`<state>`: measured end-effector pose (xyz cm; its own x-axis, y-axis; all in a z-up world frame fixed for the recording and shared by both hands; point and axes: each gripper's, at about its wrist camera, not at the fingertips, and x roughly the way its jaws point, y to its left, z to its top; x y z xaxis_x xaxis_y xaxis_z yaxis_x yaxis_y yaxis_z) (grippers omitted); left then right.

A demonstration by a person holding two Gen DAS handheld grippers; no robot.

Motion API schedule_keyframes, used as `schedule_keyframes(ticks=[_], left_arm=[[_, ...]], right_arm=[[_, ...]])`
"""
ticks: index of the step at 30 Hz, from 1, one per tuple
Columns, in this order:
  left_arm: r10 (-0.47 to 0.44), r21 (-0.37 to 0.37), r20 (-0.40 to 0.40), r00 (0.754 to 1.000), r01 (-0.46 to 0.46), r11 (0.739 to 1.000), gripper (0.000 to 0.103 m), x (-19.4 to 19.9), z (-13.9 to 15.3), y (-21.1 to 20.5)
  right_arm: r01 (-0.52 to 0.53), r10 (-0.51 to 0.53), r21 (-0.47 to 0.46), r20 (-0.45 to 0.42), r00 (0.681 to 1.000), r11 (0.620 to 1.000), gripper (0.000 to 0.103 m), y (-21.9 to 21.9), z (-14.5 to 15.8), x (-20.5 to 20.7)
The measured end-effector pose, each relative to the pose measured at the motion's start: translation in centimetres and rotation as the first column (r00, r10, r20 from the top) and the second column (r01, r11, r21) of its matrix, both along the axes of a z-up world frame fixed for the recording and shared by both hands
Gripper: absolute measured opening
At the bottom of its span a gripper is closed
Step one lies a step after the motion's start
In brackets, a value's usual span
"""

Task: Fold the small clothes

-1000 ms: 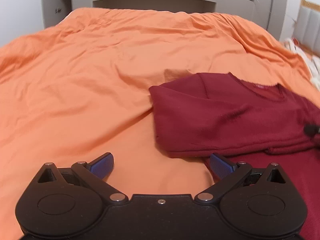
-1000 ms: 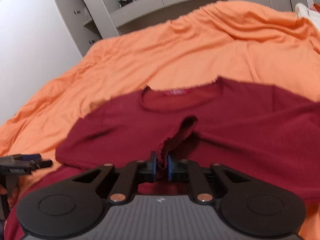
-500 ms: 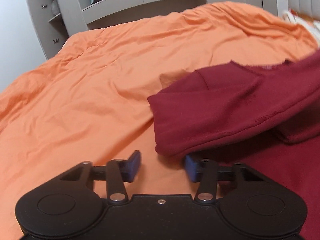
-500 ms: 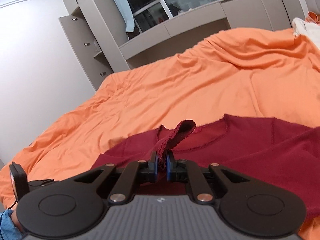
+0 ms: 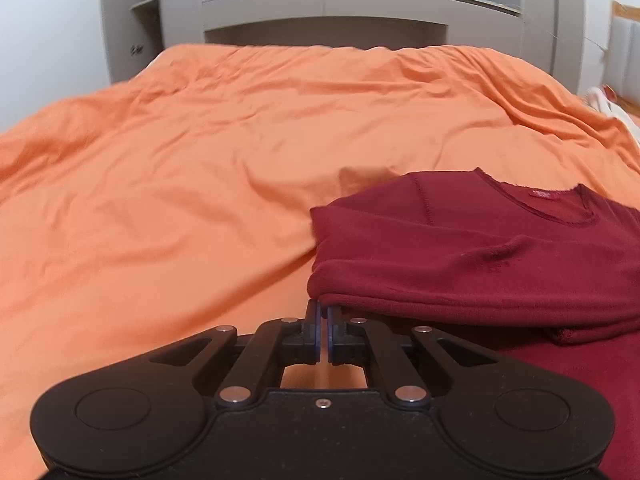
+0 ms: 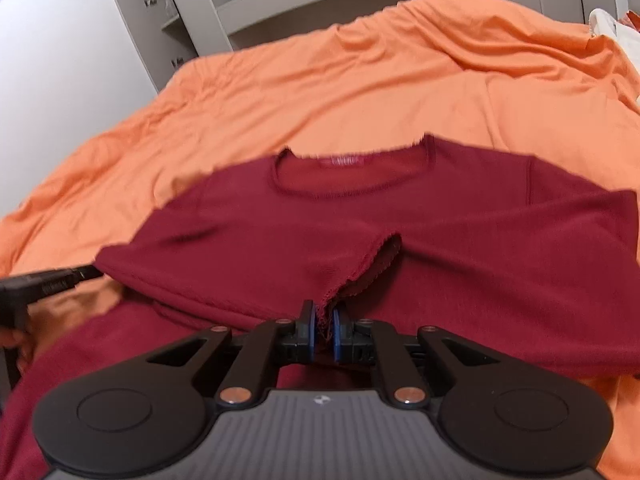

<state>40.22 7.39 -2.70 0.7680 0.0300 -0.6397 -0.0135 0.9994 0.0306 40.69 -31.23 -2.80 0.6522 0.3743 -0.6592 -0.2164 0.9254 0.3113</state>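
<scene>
An orange sheet (image 5: 200, 184) covers the whole bed, rumpled into soft creases, and runs back to a grey wall unit (image 5: 320, 4) of shelves and cupboards at the far end. A bit of white cloth (image 6: 612, 28) lies off the sheet's far right corner.

On the near right part of the sheet lies the dark red top (image 6: 360, 216), neckline away from me, with its small red label (image 6: 345, 160) showing inside the collar. It is partly folded: one side lies doubled over the body, making a thick rolled edge (image 5: 460, 300) that faces me in the left view, with a further layer of red spread flat beneath and nearer to me.

My right gripper (image 6: 323, 322) sits low over the middle of the top. Its blue pads are nearly together, pinching a frilled hem edge (image 6: 368, 268) that stands up in a small arch just beyond the fingertips.

My left gripper (image 5: 322, 316) is at the left end of the rolled edge. Its jaws have come fully together, with only a thin slit between the blue pads. The tips touch the corner of the fold, but I cannot tell whether any cloth is actually caught between them. In the right view that gripper shows as a dark, blurred shape at the top's left edge.
</scene>
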Motion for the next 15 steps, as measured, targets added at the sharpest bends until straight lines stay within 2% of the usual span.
schedule_keyframes(ticks=[5, 6, 8, 9, 11, 13, 15], left_arm=[[0.031, -0.068, -0.066, 0.997, -0.036, 0.997, 0.002, 0.5, -0.6, 0.9], [0.028, -0.073, -0.082, 0.996, -0.034, 0.997, 0.003, 0.5, -0.8, 1.0], [0.022, -0.082, -0.093, 0.995, -0.029, 0.996, 0.013, 0.5, -0.9, 1.0], [0.018, -0.087, -0.098, 0.995, -0.027, 0.996, 0.021, 0.5, -0.8, 1.1], [0.015, -0.097, -0.097, 0.995, -0.025, 0.995, 0.035, 0.0, -0.5, 1.1], [0.016, -0.103, -0.095, 0.995, -0.026, 0.994, 0.063, -0.6, -0.1, 1.1], [0.029, -0.091, -0.08, 0.996, -0.036, 0.995, 0.079, -1.3, 0.4, 1.1]], right_arm=[[-0.014, 0.014, -0.031, 0.004, 1.0, 0.999, 0.011, 0.4, -0.3, -0.6], [-0.016, 0.016, -0.036, 0.011, 1.0, 0.999, 0.016, 0.3, -0.2, -0.9], [-0.021, 0.021, -0.038, 0.02, 1.0, 0.999, 0.036, -0.1, 0.2, -1.2], [-0.023, 0.024, -0.037, 0.025, 0.999, 0.999, 0.05, -0.4, 0.4, -1.4], [-0.014, 0.016, -0.042, 0.053, 0.998, 0.999, 0.059, -1.6, 1.3, -2.0], [0.013, -0.008, -0.053, 0.083, 0.997, 0.999, 0.074, -3.0, 2.1, -2.6], [0.063, -0.057, -0.05, 0.114, 0.992, 0.997, 0.085, -4.9, 2.9, -3.0]])
